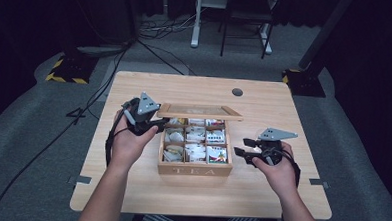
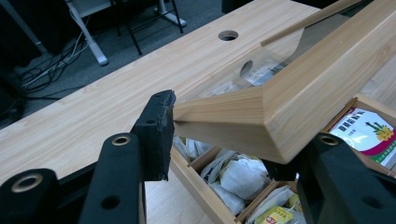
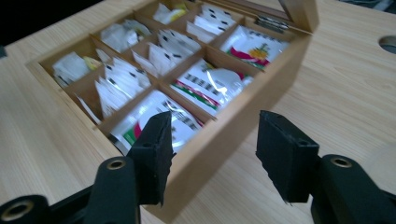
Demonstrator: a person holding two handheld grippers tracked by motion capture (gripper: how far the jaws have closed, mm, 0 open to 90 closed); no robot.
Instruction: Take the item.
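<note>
Left gripper (image 1: 152, 124) clamps the lid (image 1: 200, 111) corner above the tea box (image 1: 195, 169); right gripper (image 1: 244, 146) gapes empty beside its 9 compartments.

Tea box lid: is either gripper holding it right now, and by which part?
The left gripper holds the lid by a front corner of its wooden frame, raised over the tea box. The right gripper is open beside the box, holding nothing.

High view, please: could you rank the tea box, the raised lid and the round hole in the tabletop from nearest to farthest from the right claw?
1. Tea box: just left of the right claw, which is open beside its right wall.
2. Raised lid: farther back, over the box's rear edge, its left end at the left claw.
3. Round hole: farthest, near the table's back edge.
</note>
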